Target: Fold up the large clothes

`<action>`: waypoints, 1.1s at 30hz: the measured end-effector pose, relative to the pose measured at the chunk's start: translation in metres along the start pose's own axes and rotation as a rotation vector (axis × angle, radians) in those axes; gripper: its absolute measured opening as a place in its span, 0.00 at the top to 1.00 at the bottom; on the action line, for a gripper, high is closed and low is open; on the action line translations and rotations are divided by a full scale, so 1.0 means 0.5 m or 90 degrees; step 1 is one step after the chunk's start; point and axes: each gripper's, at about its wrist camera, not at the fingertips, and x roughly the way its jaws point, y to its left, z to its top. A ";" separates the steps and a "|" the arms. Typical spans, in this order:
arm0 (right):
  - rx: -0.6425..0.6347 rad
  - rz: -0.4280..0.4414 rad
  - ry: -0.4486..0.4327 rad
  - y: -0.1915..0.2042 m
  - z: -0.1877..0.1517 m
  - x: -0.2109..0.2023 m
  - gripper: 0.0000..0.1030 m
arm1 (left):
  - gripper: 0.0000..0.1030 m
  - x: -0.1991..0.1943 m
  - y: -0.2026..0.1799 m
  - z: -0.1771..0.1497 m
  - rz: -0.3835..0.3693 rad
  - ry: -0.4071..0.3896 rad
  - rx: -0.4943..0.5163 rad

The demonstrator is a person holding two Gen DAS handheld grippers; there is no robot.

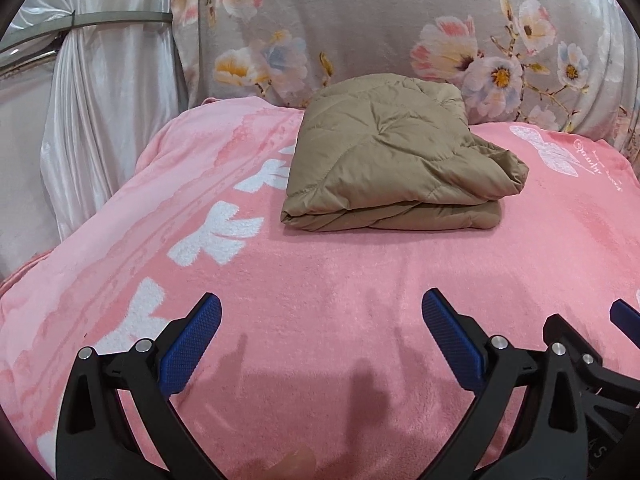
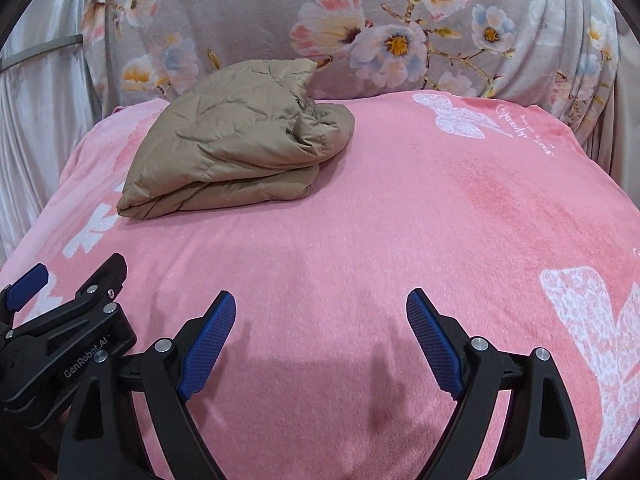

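Satin-like white curtain (image 1: pixel 100 120) was noted at far left, beside a grey floral cover (image 1: pixel 360 20). On the pink blanket (image 1: pixel 340 260) of the bed, a tan quilted jacket (image 1: pixel 392 160) was found folded into a compact bundle near the floral cover, well apart from both tools. The left tool (image 1: pixel 320 320) was observed with jaws spread wide and nothing between them. The right tool (image 2: pixel 320 320) was likewise recorded wide apart and empty, just beside the left.

Folded tan jacket (image 2: pixel 236 140) on pink blanket (image 2: pixel 400 220)
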 end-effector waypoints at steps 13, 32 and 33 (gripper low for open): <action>-0.018 -0.024 -0.010 0.012 -0.005 -0.009 0.17 | 0.05 0.007 0.006 -0.002 0.002 0.012 -0.008; -0.025 -0.032 -0.017 0.012 -0.003 -0.012 0.17 | 0.05 0.005 0.009 -0.002 0.007 0.008 -0.007; -0.026 -0.033 -0.017 0.012 -0.003 -0.013 0.17 | 0.05 0.005 0.010 -0.002 0.007 0.008 -0.007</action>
